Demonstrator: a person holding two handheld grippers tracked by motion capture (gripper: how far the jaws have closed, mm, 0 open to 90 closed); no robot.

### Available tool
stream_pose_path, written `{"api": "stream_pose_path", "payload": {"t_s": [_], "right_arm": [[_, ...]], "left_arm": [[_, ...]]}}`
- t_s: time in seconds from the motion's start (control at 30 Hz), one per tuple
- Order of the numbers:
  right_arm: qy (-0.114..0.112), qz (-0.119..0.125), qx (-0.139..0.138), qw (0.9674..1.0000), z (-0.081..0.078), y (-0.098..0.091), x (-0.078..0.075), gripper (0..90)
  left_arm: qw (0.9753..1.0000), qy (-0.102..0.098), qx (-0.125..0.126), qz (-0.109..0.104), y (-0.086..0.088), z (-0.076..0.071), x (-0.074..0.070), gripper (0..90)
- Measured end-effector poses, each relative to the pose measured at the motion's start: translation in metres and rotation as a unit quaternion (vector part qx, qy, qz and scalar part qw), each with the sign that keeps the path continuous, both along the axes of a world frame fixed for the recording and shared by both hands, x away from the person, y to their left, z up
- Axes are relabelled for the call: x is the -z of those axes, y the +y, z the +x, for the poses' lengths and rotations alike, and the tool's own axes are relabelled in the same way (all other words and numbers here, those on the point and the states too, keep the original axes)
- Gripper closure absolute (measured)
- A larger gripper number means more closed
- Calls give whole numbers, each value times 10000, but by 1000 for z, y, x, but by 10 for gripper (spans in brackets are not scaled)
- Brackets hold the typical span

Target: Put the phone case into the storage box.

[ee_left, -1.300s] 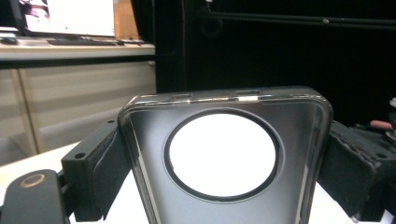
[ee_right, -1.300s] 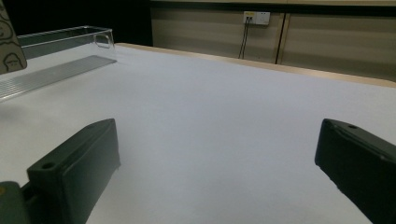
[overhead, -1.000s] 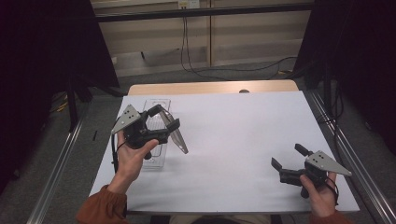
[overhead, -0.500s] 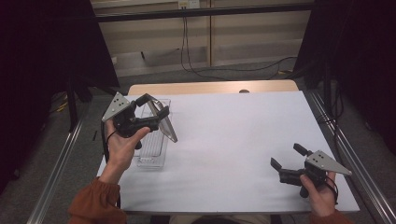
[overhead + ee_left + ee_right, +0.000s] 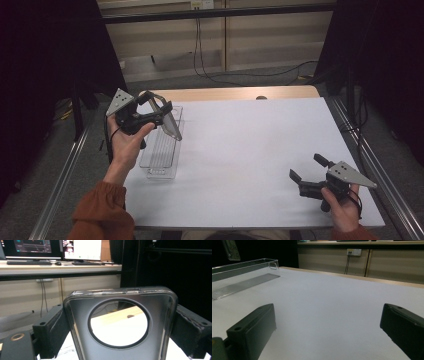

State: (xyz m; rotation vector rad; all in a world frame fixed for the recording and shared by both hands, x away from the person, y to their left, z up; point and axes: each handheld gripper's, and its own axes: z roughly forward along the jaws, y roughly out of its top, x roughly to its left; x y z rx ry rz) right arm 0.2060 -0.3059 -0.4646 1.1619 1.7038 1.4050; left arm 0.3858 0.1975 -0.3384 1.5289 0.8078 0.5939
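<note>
Left gripper (image 5: 159, 111) raised above the clear tray (image 5: 161, 150) at the table's (image 5: 250, 150) left side, jaws pinching a phone case (image 5: 120, 325) by its two long edges; case tilted, round camera cutout facing up. Right gripper (image 5: 309, 174) low at the near right corner, jaws spread wide, holding nothing.

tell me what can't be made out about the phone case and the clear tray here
- Phone case: left gripper view cuts off its lower part at the bottom edge.
- Phone case in the high view: the left gripper covers much of it; its round cutout is too small to see.
- Clear tray: its far end sits behind case and gripper in the high view; the right gripper view crops it at the left edge.
</note>
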Motion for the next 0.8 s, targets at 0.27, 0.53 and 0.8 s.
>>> {"api": "stream_pose_path", "payload": {"t_s": [0.27, 0.53, 0.8], "right_arm": [[-16, -2, -20, 10000, 0, 0, 0, 0], [-15, 6, -43, 10000, 0, 0, 0, 0], [-40, 4, -87, 10000, 0, 0, 0, 0]], "left_arm": [[9998, 30, -186, 52, 5, 22, 4, 111], [9994, 46, -300, 139, 5, 41, 7, 111], [9985, 143, -479, 218, 9, 58, 18, 111]]}}
